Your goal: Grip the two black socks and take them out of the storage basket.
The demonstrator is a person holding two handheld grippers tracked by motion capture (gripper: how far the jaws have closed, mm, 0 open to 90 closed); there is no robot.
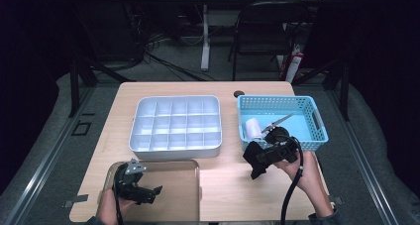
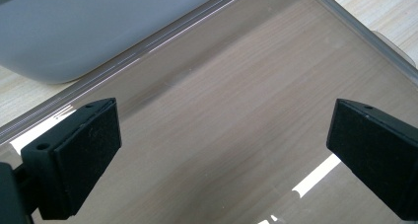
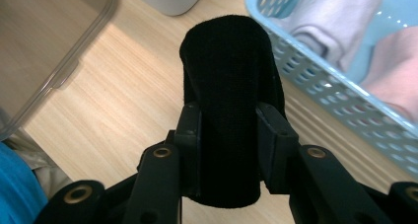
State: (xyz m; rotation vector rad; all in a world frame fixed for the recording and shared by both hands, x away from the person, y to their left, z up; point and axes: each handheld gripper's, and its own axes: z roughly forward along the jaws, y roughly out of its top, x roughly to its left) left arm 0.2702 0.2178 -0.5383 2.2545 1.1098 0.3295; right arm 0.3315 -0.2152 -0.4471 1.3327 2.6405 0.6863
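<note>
wooden counter [image 1: 223, 170] under my hands, dark room behind. my right gripper [image 3: 229, 135] has its fingers pinching a rolled black cloth [image 3: 229, 86] — it is up over the counter, just beside the blue basket [image 1: 317, 138]. my left gripper [image 2: 222, 150] has its fingers spread wide over the clear tray [image 2: 207, 110] — nothing in them.

You have a black rolled cloth [image 3: 224, 100] clamped between the right tongs [image 3: 226, 135], a soft, matte, felt-like cylinder gripped at its lower half with the rounded upper end sticking out past the pads. It hangs above the bare wooden counter [image 3: 128, 100], just beside the blue basket [image 3: 315, 81] and apart from it; from above you see it [image 1: 256, 158] as a dark bundle by the basket's near left corner
</note>
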